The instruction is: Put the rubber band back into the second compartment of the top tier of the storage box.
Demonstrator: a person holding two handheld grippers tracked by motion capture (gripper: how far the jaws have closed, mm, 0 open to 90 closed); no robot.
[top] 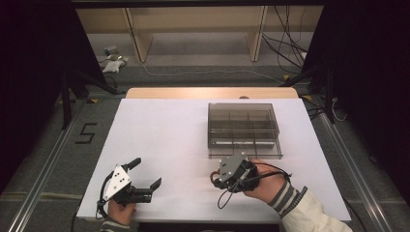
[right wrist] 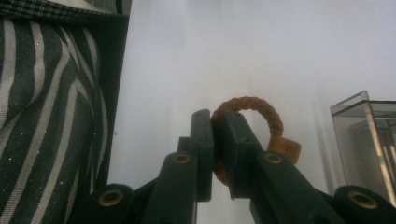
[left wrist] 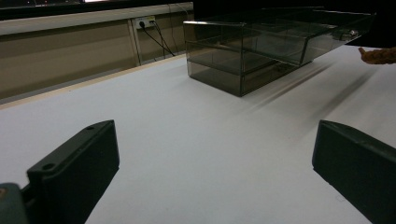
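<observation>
Right tool [right wrist: 217,140] clamped on braided ring [right wrist: 254,109], near counter's front edge.
Ring is pinched between the closed pads and held clear of the white counter [top: 164,140], just in front of the smoky clear box [top: 243,128] with its drawer [top: 246,147] pulled toward the front edge. Left tool [top: 145,175] rests at the front-left corner, jaws apart, empty. Judged: pickup done; ring not yet in a drawer compartment, drawer not yet shut.
</observation>
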